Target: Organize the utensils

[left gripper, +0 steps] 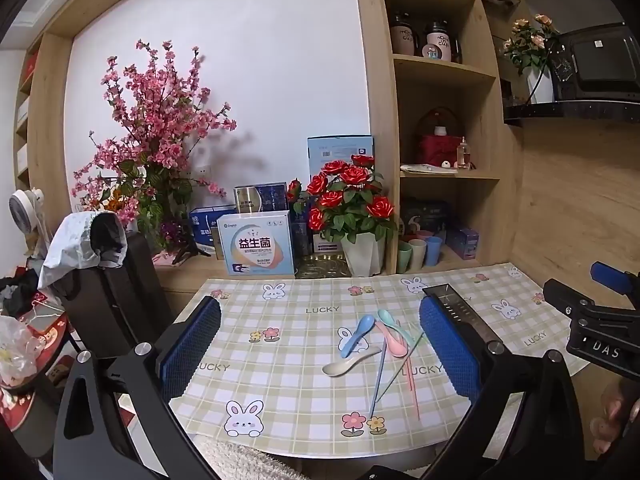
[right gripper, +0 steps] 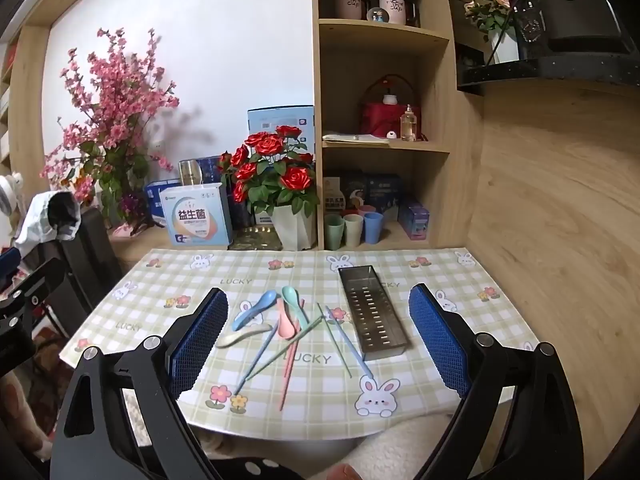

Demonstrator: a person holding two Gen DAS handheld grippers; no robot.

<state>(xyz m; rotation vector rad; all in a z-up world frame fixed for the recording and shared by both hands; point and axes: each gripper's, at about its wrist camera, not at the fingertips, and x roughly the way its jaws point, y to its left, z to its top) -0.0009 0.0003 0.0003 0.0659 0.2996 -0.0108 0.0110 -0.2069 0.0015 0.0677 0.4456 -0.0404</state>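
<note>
We see a small table (right gripper: 500, 320) covered with a checked cloth printed with rabbits and flowers. Our left gripper (left gripper: 320, 348) and right gripper (right gripper: 318, 336) both hover above the near edge, each with its blue-padded jaws spread wide and nothing between them.

In the middle of the cloth lies a loose heap of plastic utensils. A blue spoon (right gripper: 256, 309) lies at the left of the heap, a cream spoon (right gripper: 242, 336) just in front of it, and a pink spoon (right gripper: 285, 322) and a mint green spoon (right gripper: 294, 303) beside each other to its right. Pastel chopsticks (right gripper: 288, 354) in blue, green and pink cross one another over and around the spoons, reaching toward us.

Just right of the heap sits a long, dark, see-through tray (right gripper: 374, 312) with slots in its floor; nothing lies in it.

Behind the table we see a pot of red roses (right gripper: 276, 172), pink blossom branches (right gripper: 108, 120), some boxes (right gripper: 198, 220), and three cups (right gripper: 354, 229) on the lowest shelf.
</note>
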